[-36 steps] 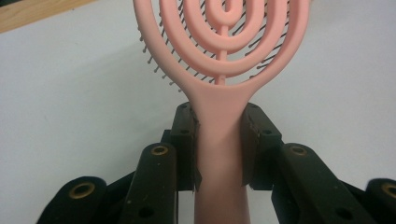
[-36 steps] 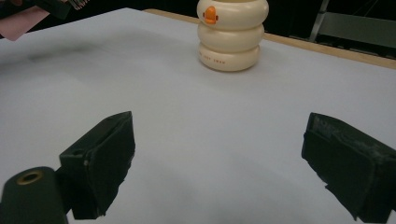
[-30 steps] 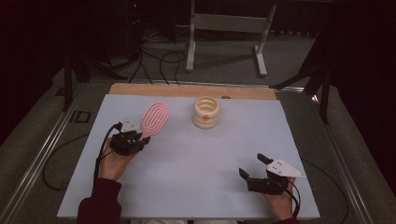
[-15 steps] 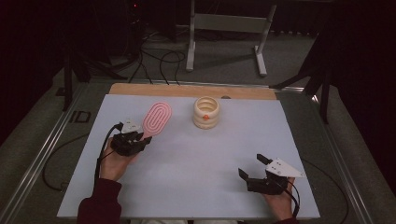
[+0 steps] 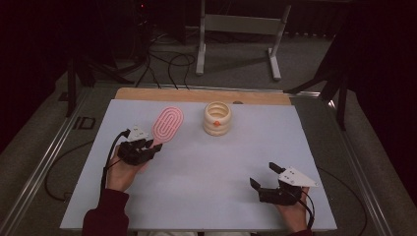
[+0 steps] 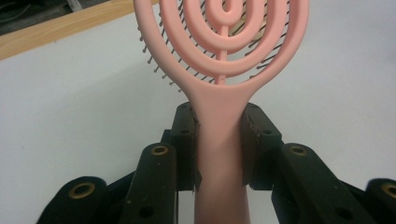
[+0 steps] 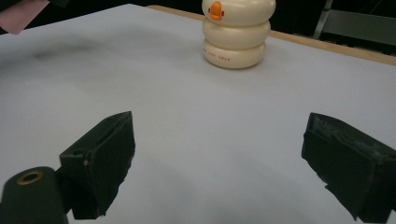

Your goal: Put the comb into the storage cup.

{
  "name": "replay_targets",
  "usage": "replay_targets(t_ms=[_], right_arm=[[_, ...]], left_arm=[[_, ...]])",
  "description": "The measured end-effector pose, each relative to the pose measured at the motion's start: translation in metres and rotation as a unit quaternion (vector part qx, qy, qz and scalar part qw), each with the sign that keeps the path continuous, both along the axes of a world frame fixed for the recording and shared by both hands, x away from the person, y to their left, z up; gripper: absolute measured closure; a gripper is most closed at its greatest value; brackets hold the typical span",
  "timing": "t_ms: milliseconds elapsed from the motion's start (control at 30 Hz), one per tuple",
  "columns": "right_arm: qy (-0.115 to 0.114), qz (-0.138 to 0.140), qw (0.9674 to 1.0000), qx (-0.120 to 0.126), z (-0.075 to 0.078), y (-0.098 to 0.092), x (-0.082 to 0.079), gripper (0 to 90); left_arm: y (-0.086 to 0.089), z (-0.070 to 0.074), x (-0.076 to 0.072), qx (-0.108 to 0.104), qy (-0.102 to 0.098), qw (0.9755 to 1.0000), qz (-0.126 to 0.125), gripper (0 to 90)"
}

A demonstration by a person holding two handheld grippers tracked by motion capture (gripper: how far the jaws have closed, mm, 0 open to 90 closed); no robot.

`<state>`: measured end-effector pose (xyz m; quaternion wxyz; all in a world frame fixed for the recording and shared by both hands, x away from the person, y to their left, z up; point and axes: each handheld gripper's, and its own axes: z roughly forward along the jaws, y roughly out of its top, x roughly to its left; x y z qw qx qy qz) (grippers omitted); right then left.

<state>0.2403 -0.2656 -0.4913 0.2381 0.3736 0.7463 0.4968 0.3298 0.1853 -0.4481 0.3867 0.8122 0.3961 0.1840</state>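
A pink hairbrush (image 5: pixel 168 123) with an oval ringed head lies out over the white sheet at the left. My left gripper (image 5: pixel 153 145) is shut on its handle (image 6: pixel 219 140); in the left gripper view both pads press the handle's sides, and the bristles point down toward the sheet. A cream ribbed cup (image 5: pixel 217 118) with an orange spot stands upright at the back middle (image 7: pixel 236 32). My right gripper (image 5: pixel 265 176) rests open near the front right, nothing between its jaws (image 7: pixel 219 158), pointing toward the cup.
The white sheet (image 5: pixel 206 167) covers the table, with a wooden strip (image 5: pixel 196 95) along its far edge. A metal stand (image 5: pixel 236 29) and cables lie on the floor behind. Metal rails run along both sides of the table.
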Motion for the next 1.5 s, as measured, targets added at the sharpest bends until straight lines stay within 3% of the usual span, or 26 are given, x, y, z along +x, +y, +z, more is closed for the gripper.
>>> replay_targets(t_ms=[433,800,1167,1500], right_arm=[[0.002,0.001,1.0,-0.004,-0.001,0.002,0.004,9.9],[0.017,0.009,0.9997,0.015,0.007,-0.001,0.015,9.4],[0.024,0.025,0.9993,0.01,0.016,0.012,0.028,9.4],[0.034,0.03,0.9987,0.023,0.022,0.023,0.04,9.4]], left_arm=[[-0.01,0.013,-0.009,-0.009,-0.019,0.9995,-0.023,70.2],[-0.022,0.022,-0.016,-0.008,-0.036,0.9985,-0.042,70.2],[-0.029,0.026,-0.02,-0.008,-0.044,0.9976,-0.052,70.2],[-0.031,0.029,-0.022,-0.017,-0.048,0.9972,-0.055,70.2]])
